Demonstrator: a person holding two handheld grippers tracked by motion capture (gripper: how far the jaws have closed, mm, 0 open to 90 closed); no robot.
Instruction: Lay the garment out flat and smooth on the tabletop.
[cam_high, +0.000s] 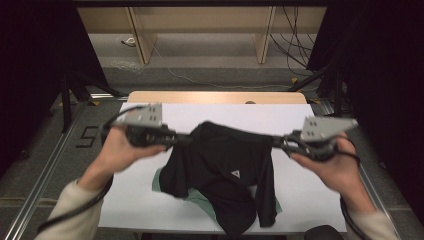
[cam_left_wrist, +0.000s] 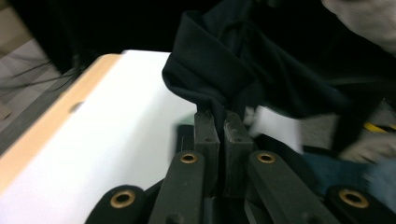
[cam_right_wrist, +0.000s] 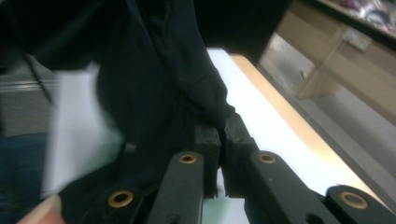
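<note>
A black T-shirt (cam_high: 225, 170) with a small white triangle logo hangs between my two grippers above the white table top (cam_high: 140, 200). My left gripper (cam_high: 187, 138) is shut on its left top edge, and in the left gripper view the black cloth (cam_left_wrist: 233, 70) is pinched between the pads (cam_left_wrist: 207, 130). My right gripper (cam_high: 276, 141) is shut on the right top edge, with the black cloth (cam_right_wrist: 163, 79) caught at the fingertips (cam_right_wrist: 236, 126). The shirt's lower part drapes on the table over a pale green garment (cam_high: 200, 197).
The white sheet covers a wooden table whose far edge (cam_high: 215, 96) shows. Beyond it are a grey floor with cables (cam_high: 295, 50) and wooden shelf legs (cam_high: 142, 42). Black curtains stand at both sides. Metal rails (cam_high: 45, 170) run along the table's left.
</note>
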